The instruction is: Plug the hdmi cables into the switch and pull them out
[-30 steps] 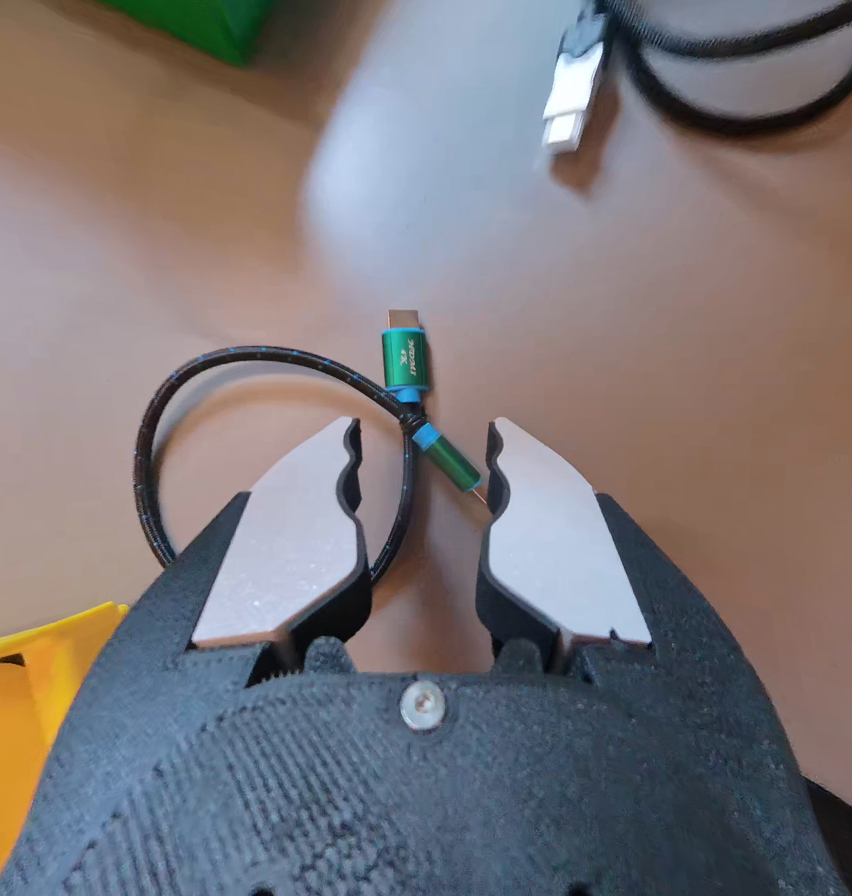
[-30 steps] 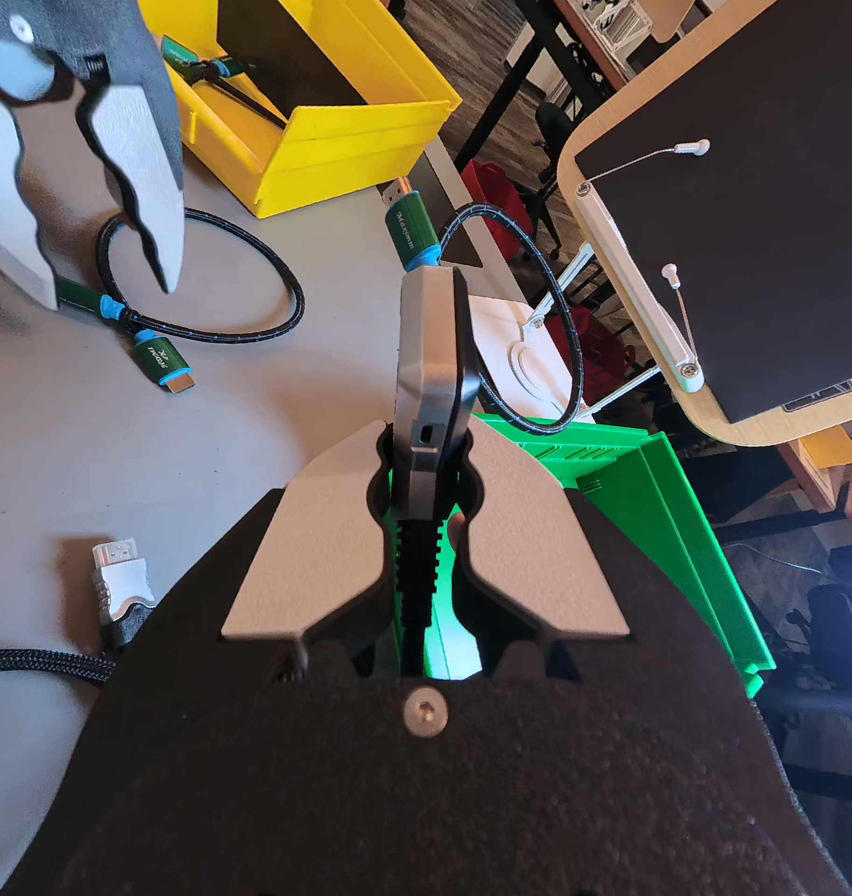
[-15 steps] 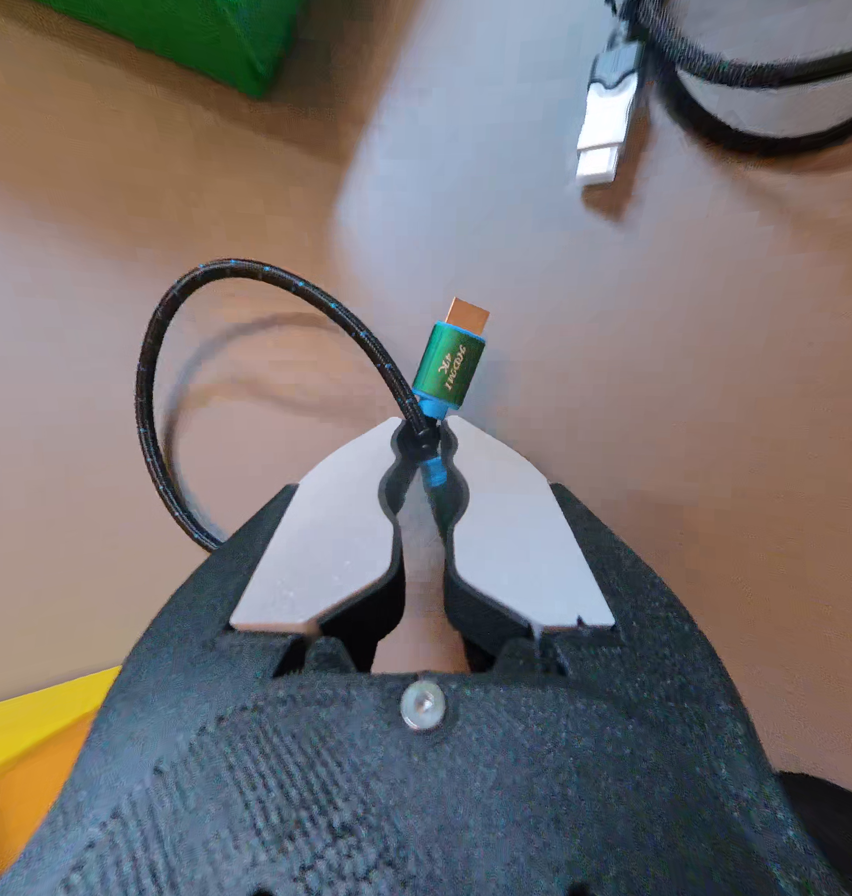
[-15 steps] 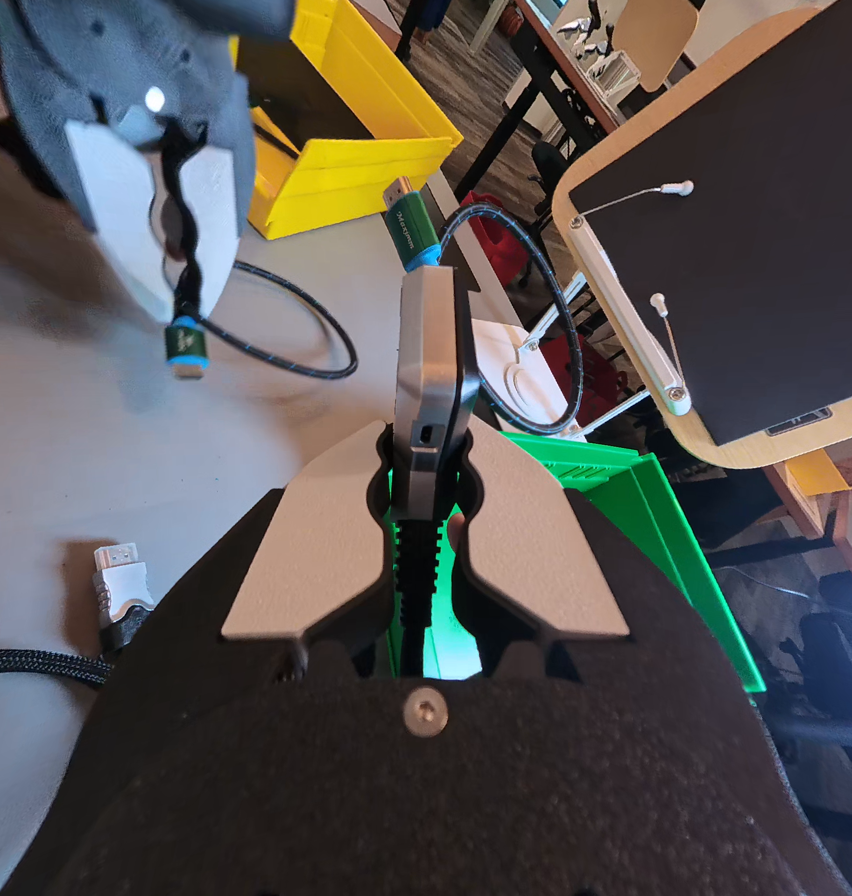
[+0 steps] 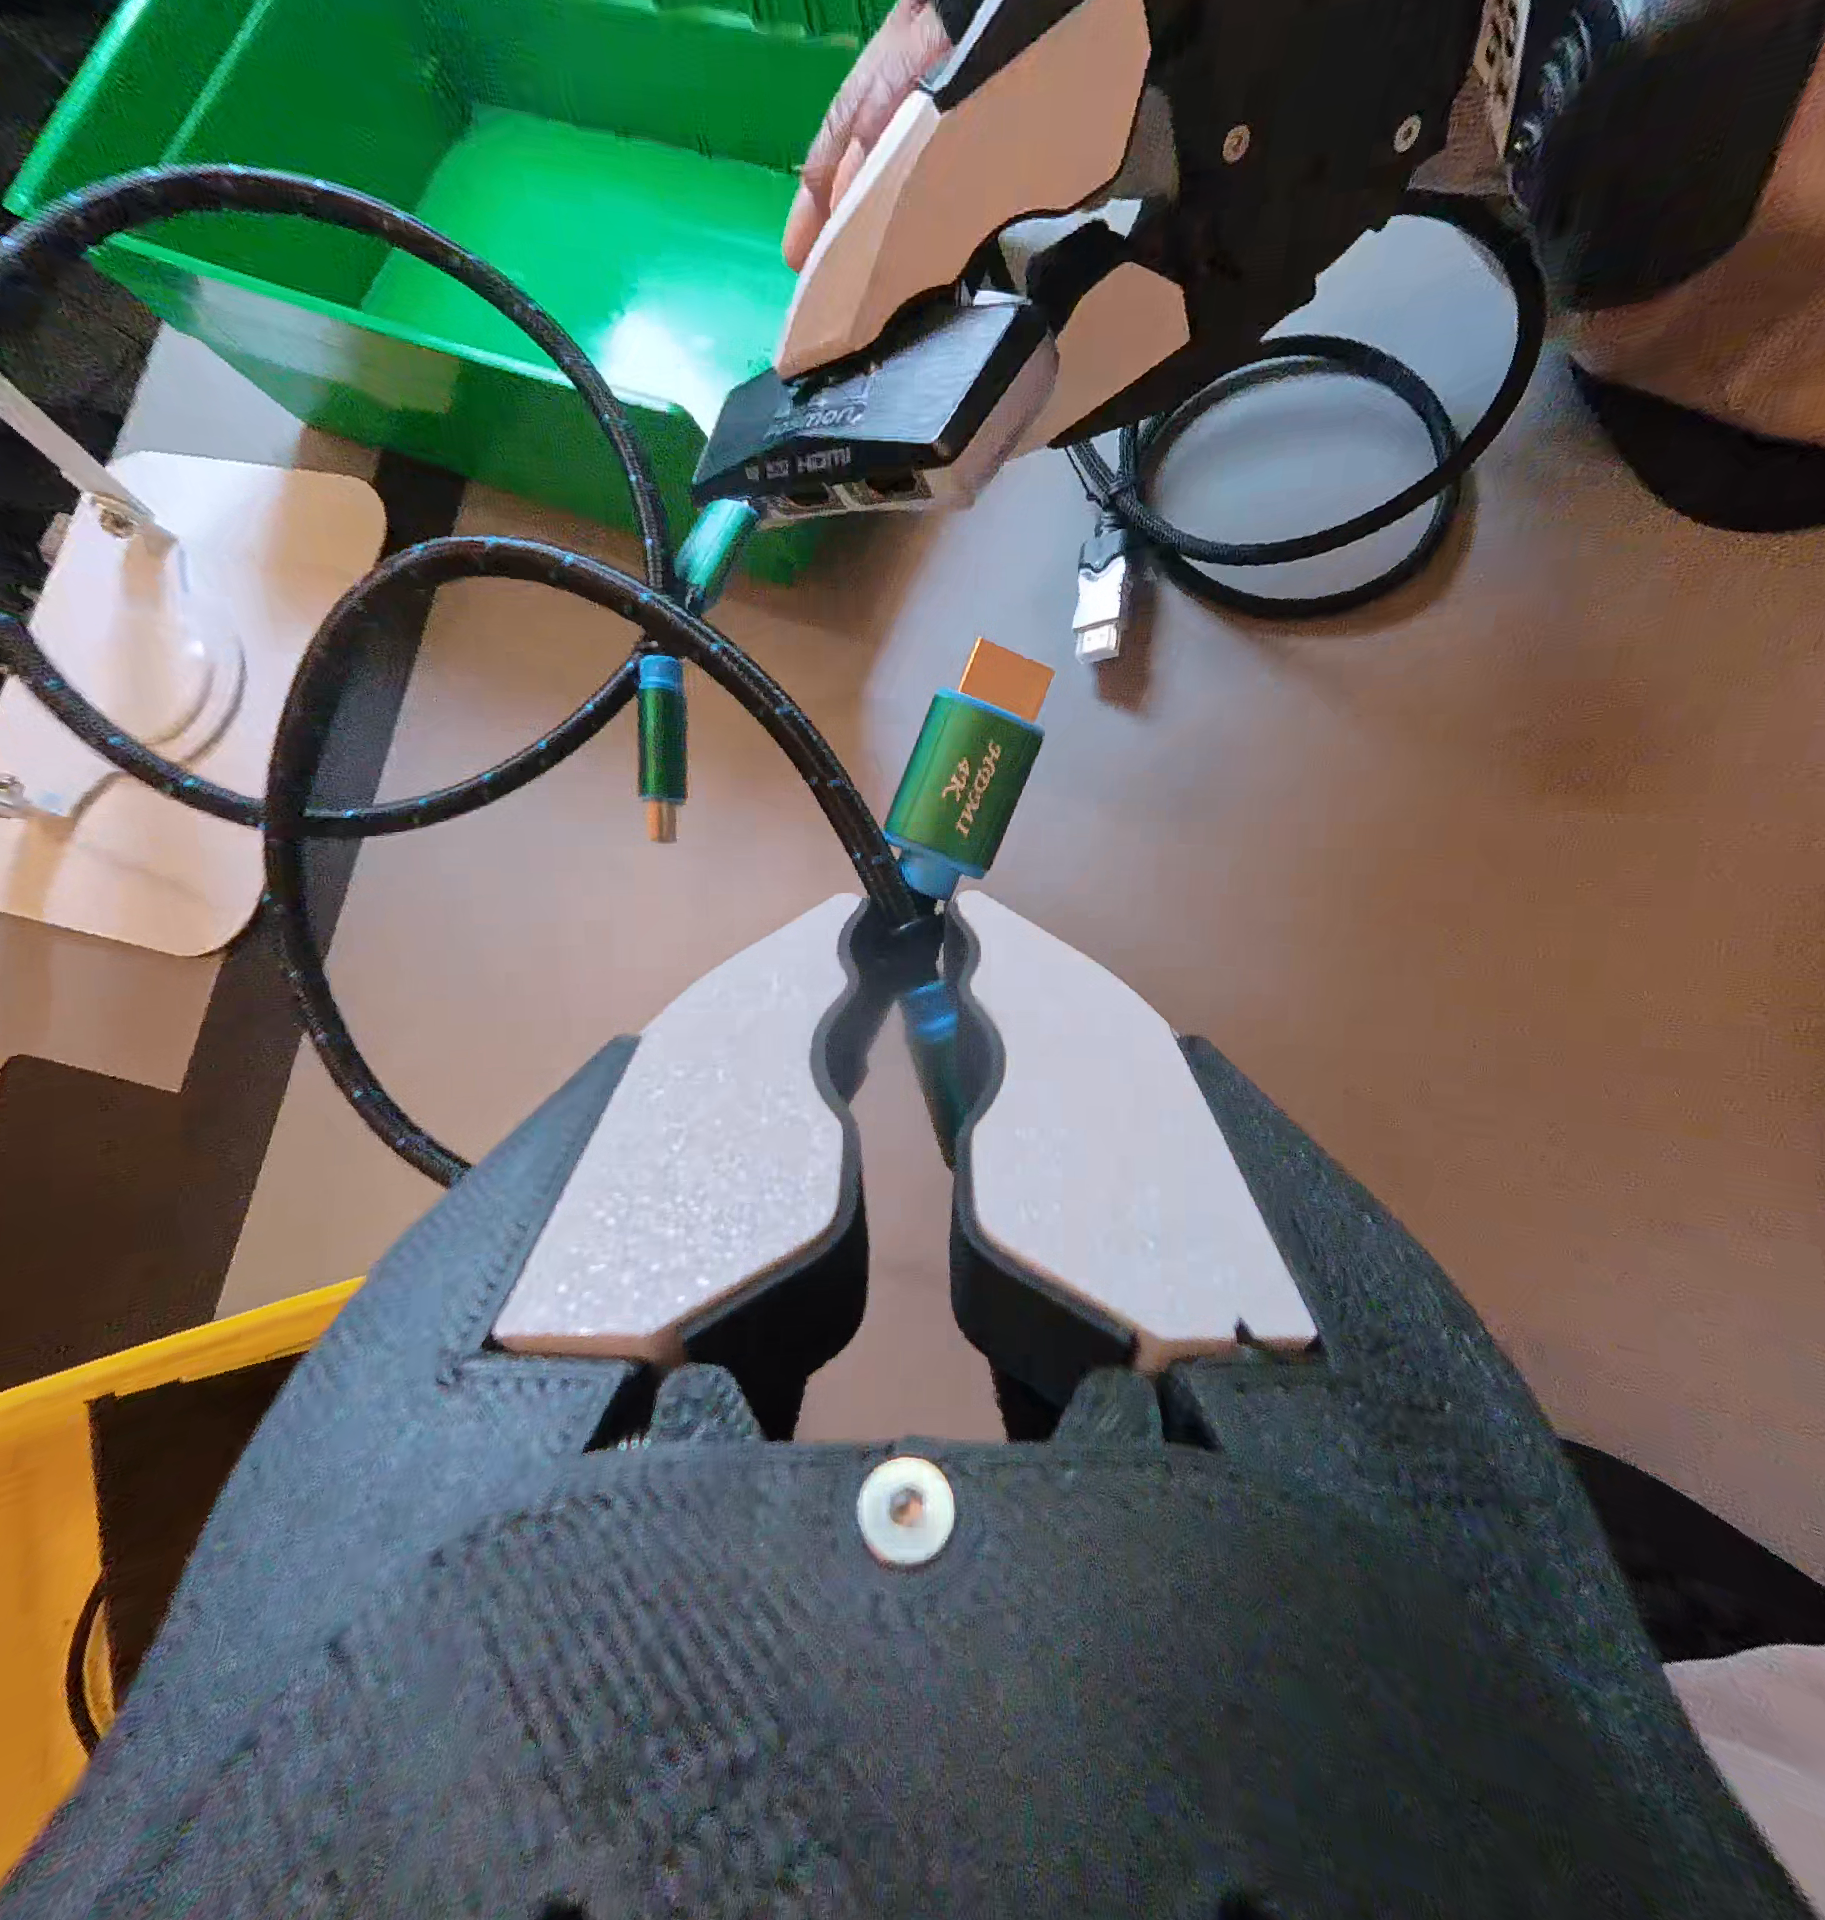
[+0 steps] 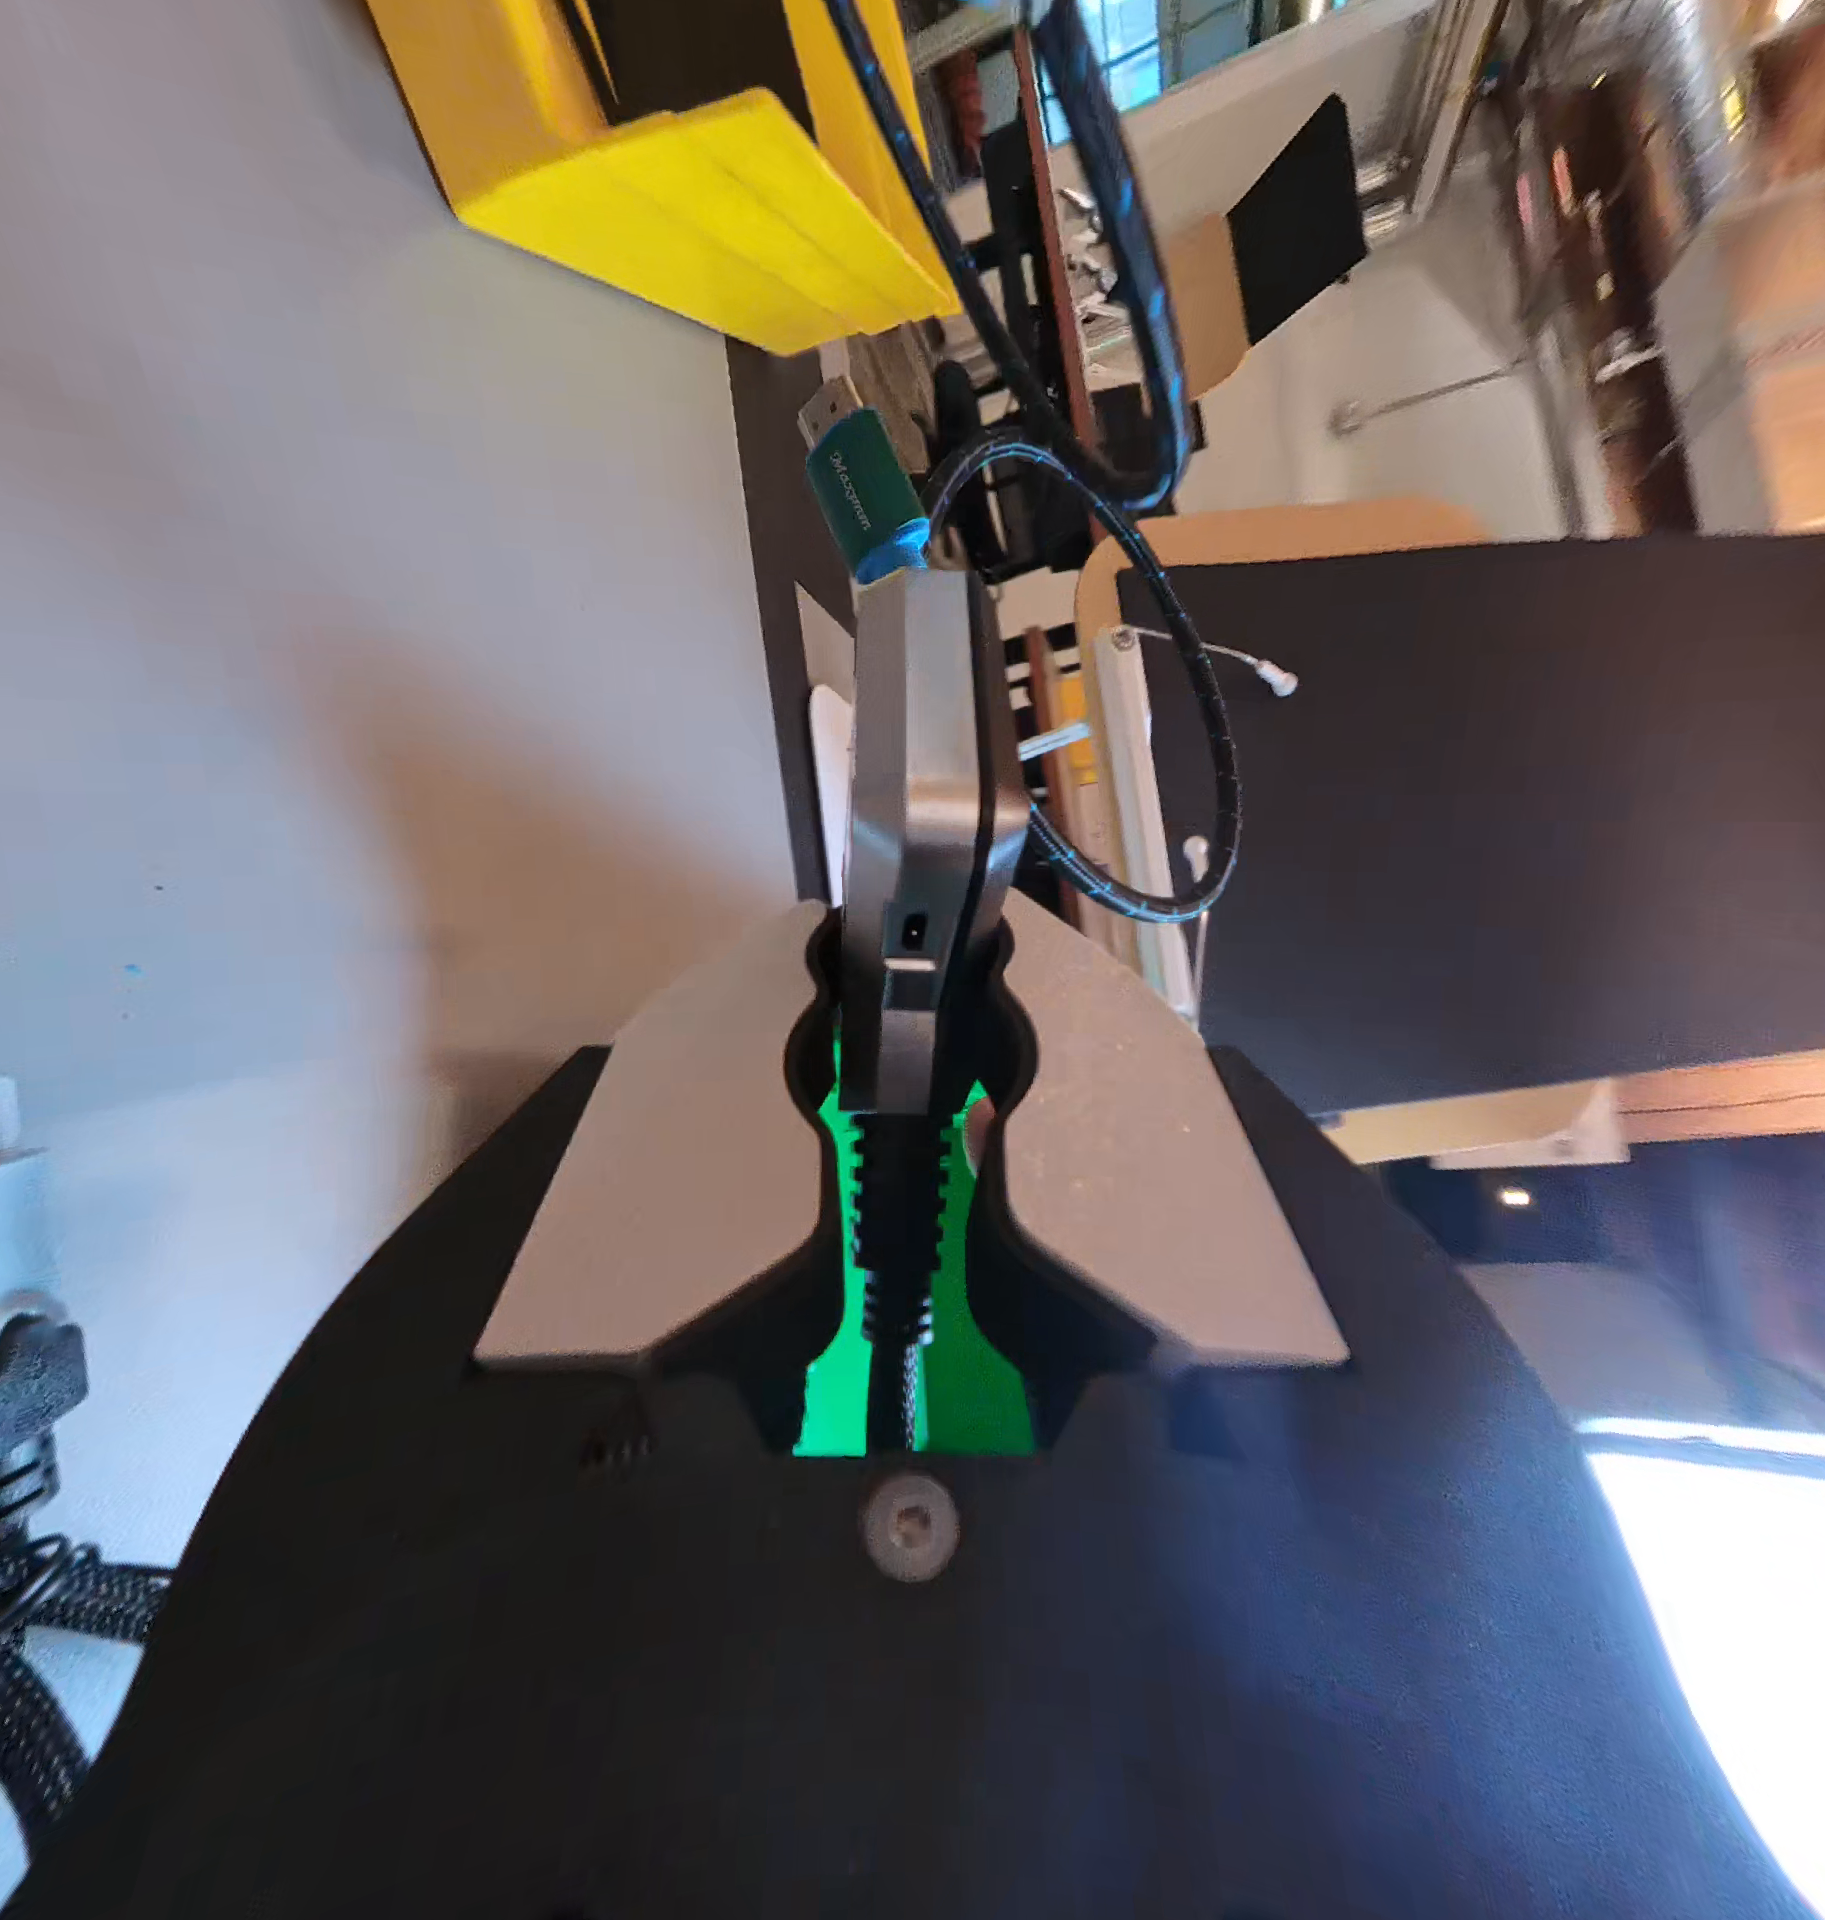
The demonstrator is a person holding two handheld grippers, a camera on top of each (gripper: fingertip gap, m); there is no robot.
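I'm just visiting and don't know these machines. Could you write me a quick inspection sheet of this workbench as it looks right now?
Surface: pale table, mostly bare.
Job's things: switch held in the air, one green plug already in it.
Clutter: green bin; yellow bin.
Grippers: left tongs shut on green-plug cable; right tongs shut on the switch.
Cables: silver-plug cable lying loose; another green plug hangs free.
Surroundings: black board beyond the table.
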